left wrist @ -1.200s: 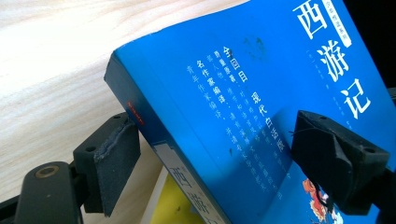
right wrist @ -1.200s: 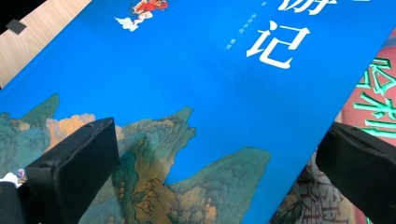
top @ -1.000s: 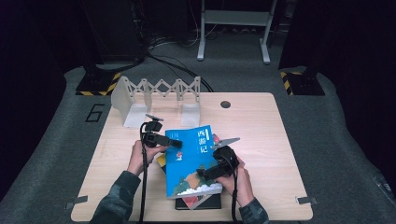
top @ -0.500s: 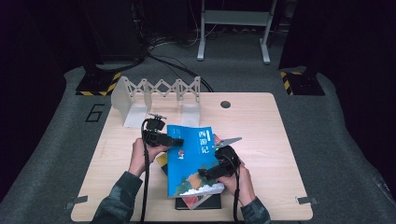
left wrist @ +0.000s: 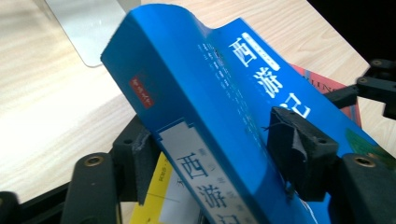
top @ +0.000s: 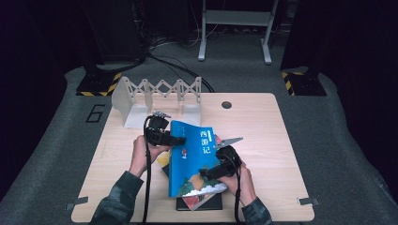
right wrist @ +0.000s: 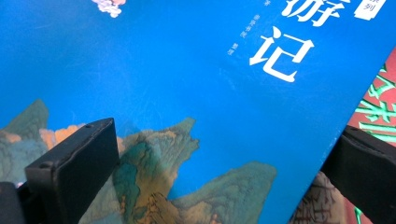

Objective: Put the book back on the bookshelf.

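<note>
Counter [top: 263, 140] of pale wood across the centre of the high view, white folding rack [top: 159, 96] toward its upper left. Blue book [top: 195, 159] at lower centre, tilted — spine side raised — over other books [top: 199, 202] lying flat. Left tool [top: 178, 139] has just been closing; its pads clamp the blue book's spine edge. Right tool [top: 202, 172] straddles the cover's lower right — whether it grips cannot be told.
</note>
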Available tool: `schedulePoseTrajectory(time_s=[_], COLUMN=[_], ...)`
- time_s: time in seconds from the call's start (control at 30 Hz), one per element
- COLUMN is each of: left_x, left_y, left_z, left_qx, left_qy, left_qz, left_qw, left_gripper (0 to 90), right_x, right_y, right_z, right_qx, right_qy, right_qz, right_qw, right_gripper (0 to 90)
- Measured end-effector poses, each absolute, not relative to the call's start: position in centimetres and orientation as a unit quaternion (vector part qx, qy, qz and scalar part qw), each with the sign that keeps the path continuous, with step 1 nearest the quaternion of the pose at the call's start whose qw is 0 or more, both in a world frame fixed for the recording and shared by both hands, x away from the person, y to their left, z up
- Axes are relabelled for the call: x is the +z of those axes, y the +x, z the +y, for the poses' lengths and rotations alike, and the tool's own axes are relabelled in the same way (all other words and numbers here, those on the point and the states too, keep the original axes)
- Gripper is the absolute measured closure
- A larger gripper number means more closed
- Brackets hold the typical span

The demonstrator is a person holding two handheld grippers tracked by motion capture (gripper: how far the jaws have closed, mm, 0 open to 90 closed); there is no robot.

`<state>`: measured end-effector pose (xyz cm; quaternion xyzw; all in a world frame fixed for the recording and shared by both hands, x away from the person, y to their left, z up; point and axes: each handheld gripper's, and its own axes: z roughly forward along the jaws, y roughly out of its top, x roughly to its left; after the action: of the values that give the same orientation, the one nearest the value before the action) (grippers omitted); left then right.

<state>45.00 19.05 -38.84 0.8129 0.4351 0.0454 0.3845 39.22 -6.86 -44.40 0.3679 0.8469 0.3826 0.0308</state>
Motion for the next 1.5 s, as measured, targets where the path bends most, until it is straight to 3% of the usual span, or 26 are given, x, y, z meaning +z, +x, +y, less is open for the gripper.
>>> schedulePoseTrajectory(time_s=[0.17, 0.4, 0.73, 0.87, 1.2, 1.5], left_x=[-37.8, -38.0, -39.3, -40.6, -39.9, -38.1], left_y=[44.3, 44.5, 45.5, 46.2, 45.4, 44.1], left_z=[19.0, 19.8, 20.9, 20.1, 19.2, 17.1], left_qx=[0.082, 0.073, 0.022, -0.035, 0.014, 0.106], left_qy=[0.826, 0.821, 0.805, 0.81, 0.828, 0.86], left_qz=[0.422, 0.428, 0.449, 0.439, 0.425, 0.402], left_qw=[0.366, 0.37, 0.388, 0.387, 0.367, 0.295], left_gripper=[37.4, 36.9, 36.1, 35.9, 41.6, 41.8], right_x=[-44.2, -44.4, -44.4, -44.4, -44.4, -44.4], right_y=[39.4, 39.5, 39.6, 39.5, 39.6, 39.7], right_z=[-6.0, -5.5, -5.4, -5.4, -5.4, -4.6], right_qx=[0.376, 0.386, 0.384, 0.383, 0.386, 0.39], right_qy=[0.363, 0.361, 0.365, 0.365, 0.36, 0.365], right_qz=[0.852, 0.849, 0.848, 0.848, 0.848, 0.845], right_qw=[0.035, 0.034, 0.035, 0.035, 0.035, 0.038], right_gripper=[0.0, 0.0, 0.0, 0.0, 0.0, 0.0])
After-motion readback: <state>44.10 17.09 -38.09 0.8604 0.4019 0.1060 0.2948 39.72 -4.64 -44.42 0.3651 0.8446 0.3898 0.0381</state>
